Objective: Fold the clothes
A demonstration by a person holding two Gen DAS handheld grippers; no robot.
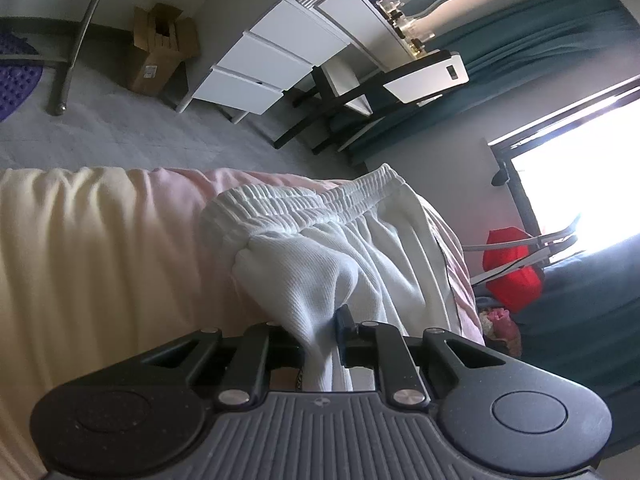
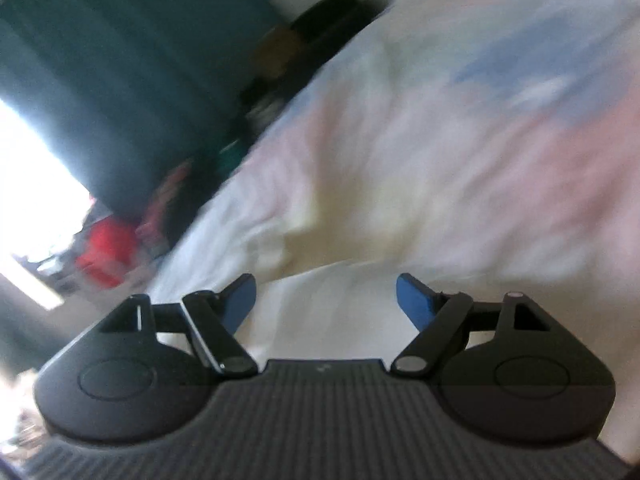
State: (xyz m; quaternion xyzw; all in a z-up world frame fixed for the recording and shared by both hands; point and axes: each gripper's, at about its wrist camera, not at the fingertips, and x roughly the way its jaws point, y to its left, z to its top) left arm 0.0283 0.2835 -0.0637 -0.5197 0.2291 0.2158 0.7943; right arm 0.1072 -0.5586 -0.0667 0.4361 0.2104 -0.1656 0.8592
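Note:
White shorts with an elastic waistband lie bunched on the pastel pink and cream bedspread in the left wrist view. My left gripper is shut on a fold of the white shorts, and the cloth runs down between its fingers. In the right wrist view the picture is blurred by motion. My right gripper stands open, its blue pads wide apart, over the pastel bedspread with nothing between them. White cloth lies just under the right gripper.
Past the bed's edge are a grey carpet, a cardboard box, a white drawer unit and a black-legged chair. A red bag sits by the bright window, with teal curtains behind.

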